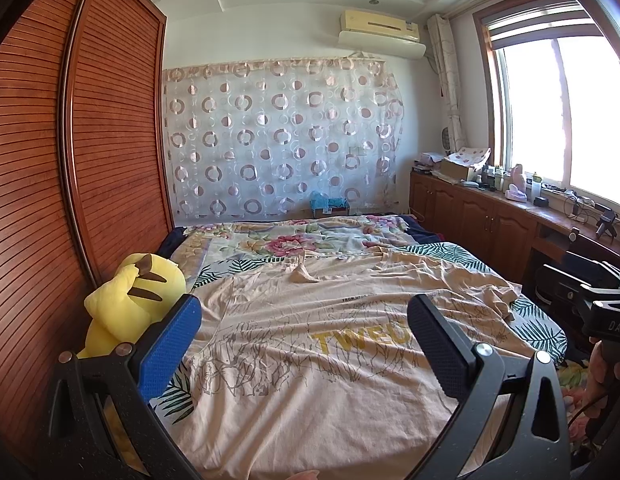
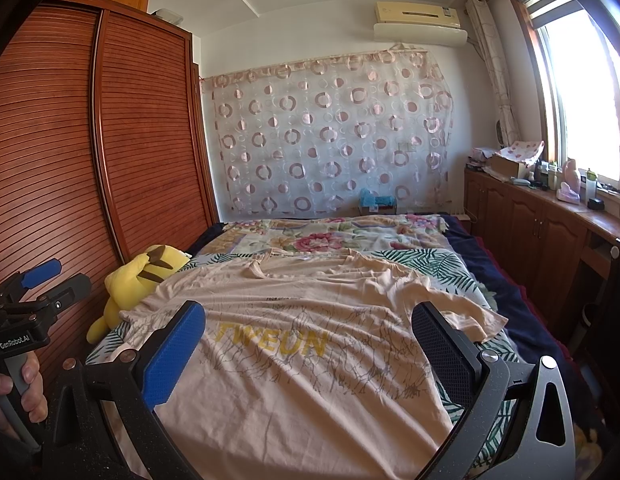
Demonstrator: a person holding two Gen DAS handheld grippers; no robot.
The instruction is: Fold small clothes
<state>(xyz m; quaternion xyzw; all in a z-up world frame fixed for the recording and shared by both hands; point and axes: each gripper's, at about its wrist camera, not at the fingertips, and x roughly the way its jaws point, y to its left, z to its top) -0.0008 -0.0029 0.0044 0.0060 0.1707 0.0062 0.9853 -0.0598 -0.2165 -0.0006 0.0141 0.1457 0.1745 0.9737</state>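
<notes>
T-shirt [image 1: 310, 360], pale peach, lies spread flat and face up on the bed [image 1: 545, 320], printed with yellow letters and a grey line drawing across the chest. Neckline points toward the far end; one sleeve [image 2: 469, 312] flops out toward the window side, rumpled. Cloth shows light wrinkles all over.

My left gripper [image 1: 306, 340] hovers above the near half of the shirt, fingers spread wide, nothing between them; blue pad on one finger [image 1: 170, 348], dark pad on the other. My right gripper [image 2: 310, 344] sits the same way, spread wide over the chest print, empty. From the right wrist view I can see the left unit off to the side with a hand [image 2: 14, 392] wrapped around its handle.

Beneath the shirt: leaf-print sheet, then a floral blanket [image 1: 294, 240] farther up the bed. Yellow plush toy [image 1: 130, 300] rests at the bed's edge against the slatted wooden wardrobe [image 1: 70, 160], just beside the shirt's shoulder. Circle-pattern curtain [image 2: 329, 140] hangs on the far wall; bright window [image 1: 561, 112] over a cluttered wooden counter [image 2: 549, 208].
</notes>
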